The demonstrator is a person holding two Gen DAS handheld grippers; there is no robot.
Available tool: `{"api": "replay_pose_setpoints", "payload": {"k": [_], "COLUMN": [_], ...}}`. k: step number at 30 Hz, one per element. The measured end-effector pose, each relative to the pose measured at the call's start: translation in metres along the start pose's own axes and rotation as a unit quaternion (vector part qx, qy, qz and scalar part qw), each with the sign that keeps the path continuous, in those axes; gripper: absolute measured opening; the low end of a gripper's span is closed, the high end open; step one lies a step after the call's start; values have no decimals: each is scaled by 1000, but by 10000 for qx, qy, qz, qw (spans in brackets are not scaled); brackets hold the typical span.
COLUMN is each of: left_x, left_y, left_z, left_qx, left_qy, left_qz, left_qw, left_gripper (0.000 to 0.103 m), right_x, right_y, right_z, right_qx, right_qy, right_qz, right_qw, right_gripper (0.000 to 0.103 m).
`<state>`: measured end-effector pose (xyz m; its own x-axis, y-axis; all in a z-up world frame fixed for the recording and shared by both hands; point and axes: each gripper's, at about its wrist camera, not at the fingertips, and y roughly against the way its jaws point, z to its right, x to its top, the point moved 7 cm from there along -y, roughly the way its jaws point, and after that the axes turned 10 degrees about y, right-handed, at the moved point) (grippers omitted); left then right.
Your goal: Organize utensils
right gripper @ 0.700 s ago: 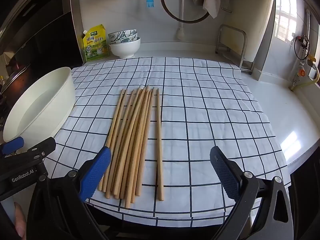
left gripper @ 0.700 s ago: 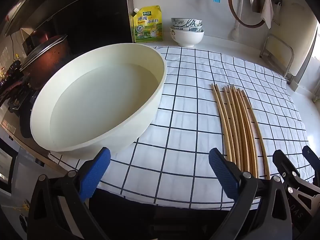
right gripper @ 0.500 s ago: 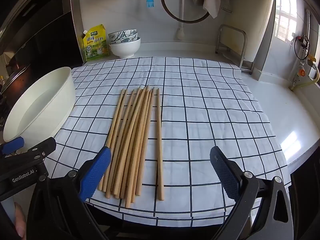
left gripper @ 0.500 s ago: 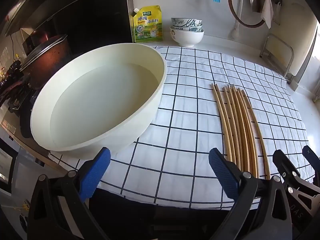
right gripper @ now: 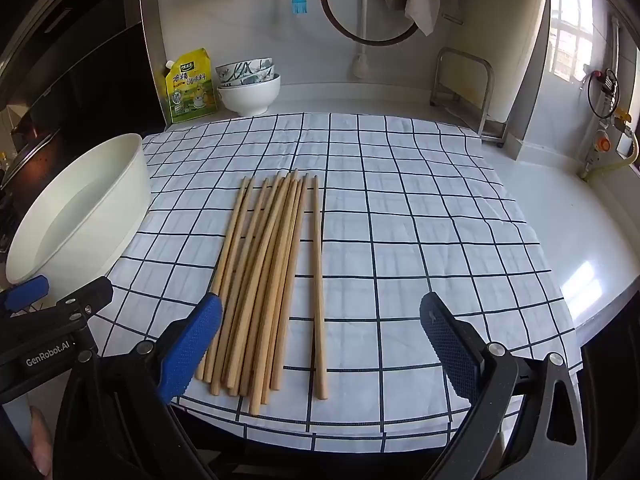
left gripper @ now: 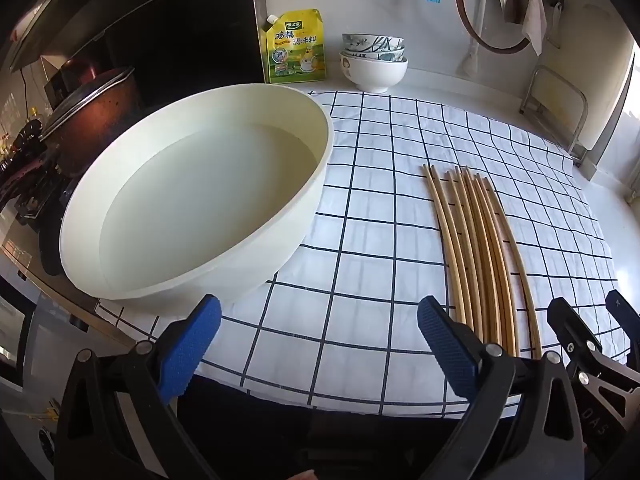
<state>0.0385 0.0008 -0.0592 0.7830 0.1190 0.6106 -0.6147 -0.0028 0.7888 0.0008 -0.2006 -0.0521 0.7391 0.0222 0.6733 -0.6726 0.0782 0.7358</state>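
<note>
Several wooden chopsticks (right gripper: 264,280) lie side by side on a white cloth with a dark grid (right gripper: 420,240); one chopstick (right gripper: 318,280) rests a little apart on the right. In the left wrist view the same chopsticks (left gripper: 476,248) sit right of a large cream basin (left gripper: 192,204) holding water. My right gripper (right gripper: 320,344) hovers open over the chopsticks' near ends, nothing between its blue pads. My left gripper (left gripper: 320,344) hangs open above the cloth's front edge, between basin and chopsticks, and is empty. The left gripper (right gripper: 44,300) also shows at the right wrist view's lower left.
A yellow seasoning pouch (left gripper: 296,48) and stacked bowls (left gripper: 374,60) stand at the back wall. A dark pot with a lid (left gripper: 88,120) sits on the stove left of the basin. A metal rack (right gripper: 464,92) stands back right. Bare white counter (right gripper: 580,220) lies right of the cloth.
</note>
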Motion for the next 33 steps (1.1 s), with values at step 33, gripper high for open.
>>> {"api": "replay_pose_setpoints", "payload": {"k": [33], "left_x": [3], "left_y": [2], "left_z": [3], "left_qx": [-24], "left_qy": [-58], "left_qz": [44], "left_qw": [10000], "left_gripper": [97], "right_x": [0], "right_y": [2], "right_z": [1], "right_qx": [6], "right_qy": [-13], "right_qz": [3], "right_qw": [10000], "right_gripper": [95]}}
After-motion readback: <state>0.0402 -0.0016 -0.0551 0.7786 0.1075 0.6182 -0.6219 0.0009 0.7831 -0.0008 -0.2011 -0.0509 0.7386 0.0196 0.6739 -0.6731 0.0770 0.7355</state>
